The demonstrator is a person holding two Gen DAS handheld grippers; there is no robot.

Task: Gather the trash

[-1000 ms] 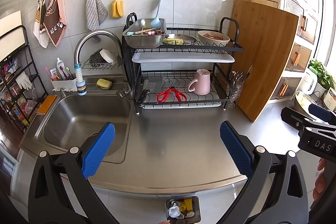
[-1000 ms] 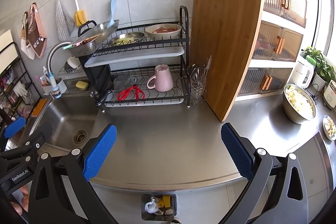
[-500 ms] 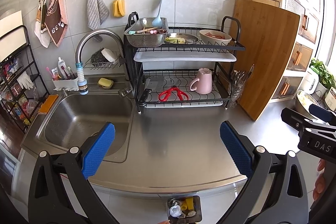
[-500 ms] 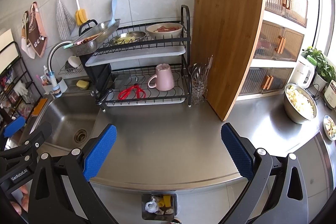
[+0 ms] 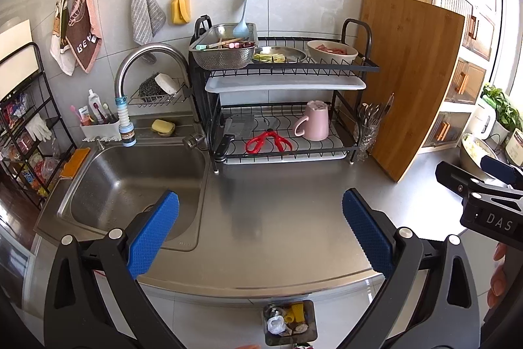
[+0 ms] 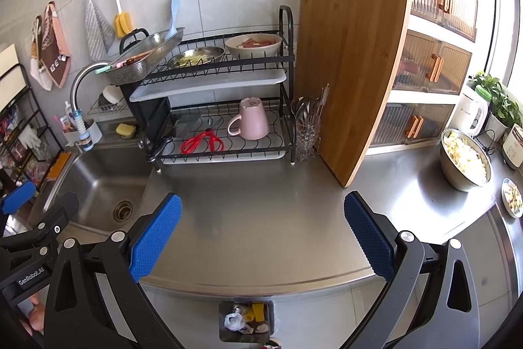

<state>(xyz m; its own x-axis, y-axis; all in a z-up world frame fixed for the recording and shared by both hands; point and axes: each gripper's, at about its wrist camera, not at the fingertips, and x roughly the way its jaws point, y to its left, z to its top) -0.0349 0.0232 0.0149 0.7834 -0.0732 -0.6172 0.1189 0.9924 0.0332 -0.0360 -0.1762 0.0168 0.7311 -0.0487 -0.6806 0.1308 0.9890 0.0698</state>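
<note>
A small square grey bin (image 5: pixel 290 323) of crumpled white, yellow and mixed trash (image 6: pixel 245 317) is sitting on the floor below the brushed steel desk (image 5: pixel 278 211). Both grippers, left (image 5: pixel 261 229) and right (image 6: pixel 263 229), are hovering level above the desk's front edge, their dimpled blue-padded jaws spread wide and gripping nothing.

A dish rack (image 5: pixel 284 107) stands at the back of the bench (image 5: pixel 281 211), with the sink (image 5: pixel 130 182) to its left and a cutting board (image 5: pixel 408 80) leaning at its right. Below the bench's front edge sits a trash bin (image 5: pixel 290 321).
</note>
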